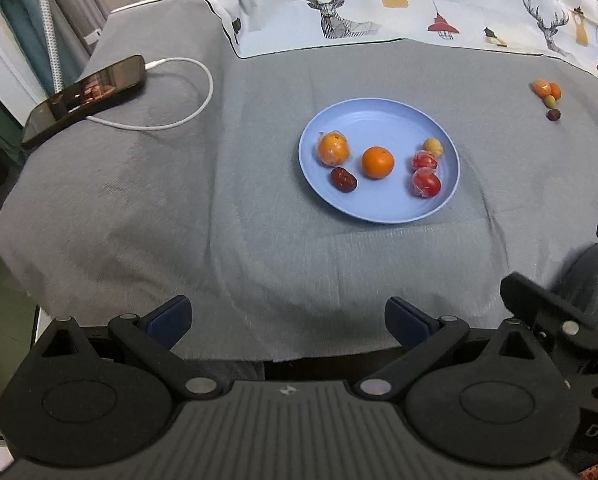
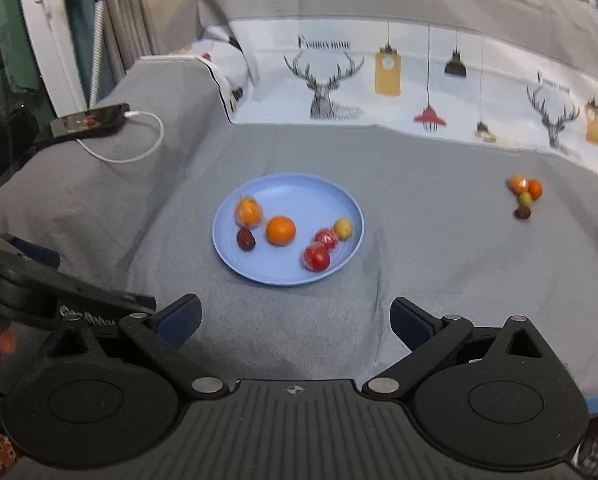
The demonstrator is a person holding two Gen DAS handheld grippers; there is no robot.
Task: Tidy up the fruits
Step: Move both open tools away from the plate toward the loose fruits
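Note:
A blue plate point(image 1: 363, 120) point(image 2: 291, 188) lies on the grey cloth. It holds a wrapped orange point(image 1: 333, 149), a bare orange point(image 1: 377, 162), a dark red date point(image 1: 343, 179), two wrapped red fruits point(image 1: 425, 184) and a small yellow fruit point(image 1: 433, 147). A small cluster of loose fruits point(image 1: 549, 96) point(image 2: 525, 194) lies on the cloth at the far right. My left gripper point(image 1: 289, 320) is open and empty, near the front edge. My right gripper point(image 2: 295, 320) is open and empty, also short of the plate.
A phone point(image 1: 83, 98) point(image 2: 89, 120) on a white charging cable point(image 1: 187, 116) lies at the far left on a raised grey fold. A printed deer-pattern cloth point(image 1: 379, 4) borders the back. The other gripper's body point(image 1: 559, 316) shows at the right edge.

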